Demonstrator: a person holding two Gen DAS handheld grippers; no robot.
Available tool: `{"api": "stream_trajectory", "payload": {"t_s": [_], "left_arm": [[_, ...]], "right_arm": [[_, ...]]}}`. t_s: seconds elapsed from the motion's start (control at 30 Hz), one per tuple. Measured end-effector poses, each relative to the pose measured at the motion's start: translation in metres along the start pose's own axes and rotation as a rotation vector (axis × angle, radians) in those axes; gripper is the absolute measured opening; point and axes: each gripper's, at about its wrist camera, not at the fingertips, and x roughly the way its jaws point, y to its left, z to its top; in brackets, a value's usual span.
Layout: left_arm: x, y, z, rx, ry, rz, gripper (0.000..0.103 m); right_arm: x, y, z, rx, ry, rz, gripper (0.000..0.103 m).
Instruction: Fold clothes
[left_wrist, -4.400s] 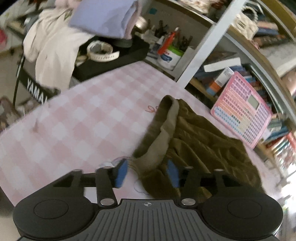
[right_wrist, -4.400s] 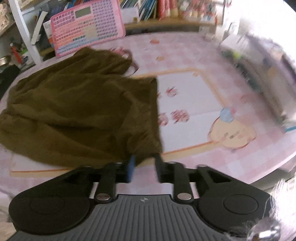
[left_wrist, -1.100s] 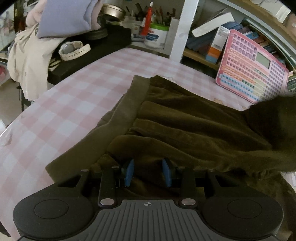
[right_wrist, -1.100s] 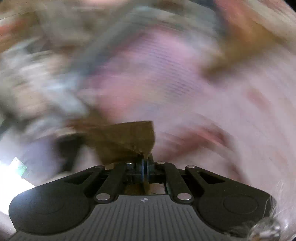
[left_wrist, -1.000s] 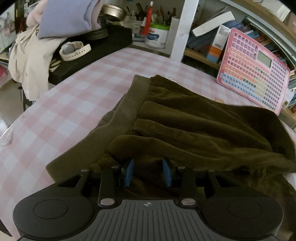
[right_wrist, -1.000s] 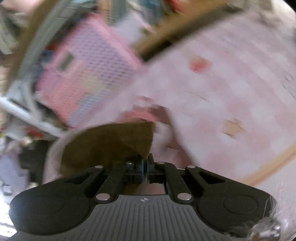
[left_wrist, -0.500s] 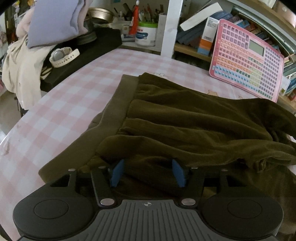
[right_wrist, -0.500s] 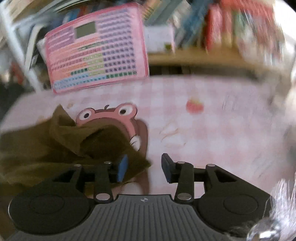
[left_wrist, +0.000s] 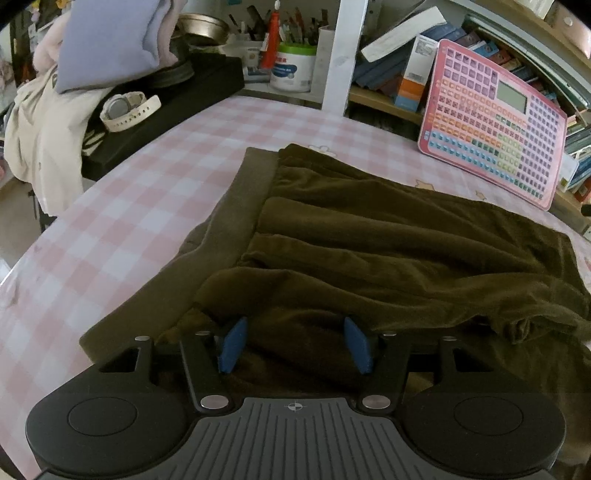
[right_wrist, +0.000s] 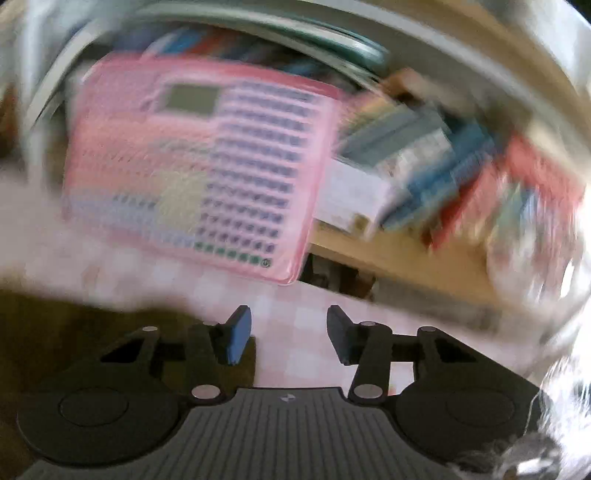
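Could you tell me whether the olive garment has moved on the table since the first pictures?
Yes. The garment was folded over toward the pink keyboard toy; its waistband now lies stretched along the checked table.

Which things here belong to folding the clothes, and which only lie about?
Job: olive-brown garment; left tool and right tool, both open, gripping nothing.

Lying about: pink keyboard toy, wristwatch, white tub, books, lilac cloth.

pink toy keyboard (left_wrist: 493, 125) leans against bookshelf (left_wrist: 388, 99) beside checked tablecloth (left_wrist: 122, 206)
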Motion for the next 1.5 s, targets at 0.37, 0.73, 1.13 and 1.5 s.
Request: {"api": "stream_trajectory", "payload": {"t_s": [0.37,0.73,1.13,1.5], "left_arm": [[0.001,0.001,0.001,0.013,0.001,-0.003,0.063],[0.0,-0.002,0.005,0.025,0.008,0.01,0.063],[0.016,0.045,0.078,-0.191,-0.067,-0.109,0.026],[0.095,0.055,0.12,-0.184,-0.045,-0.035,0.01]], "right_arm": [[-0.038,-0.048,-0.088,0.32,0.317,0.193,0.043],[-0.027,-0.01,-0.084,-0.027,0.214,0.061,0.02],[-0.13,0.001,-0.143,0.036,0.223,0.221,0.024],[-0.136,0.019,-0.162,0.187,0.253,0.06,0.018]]}}
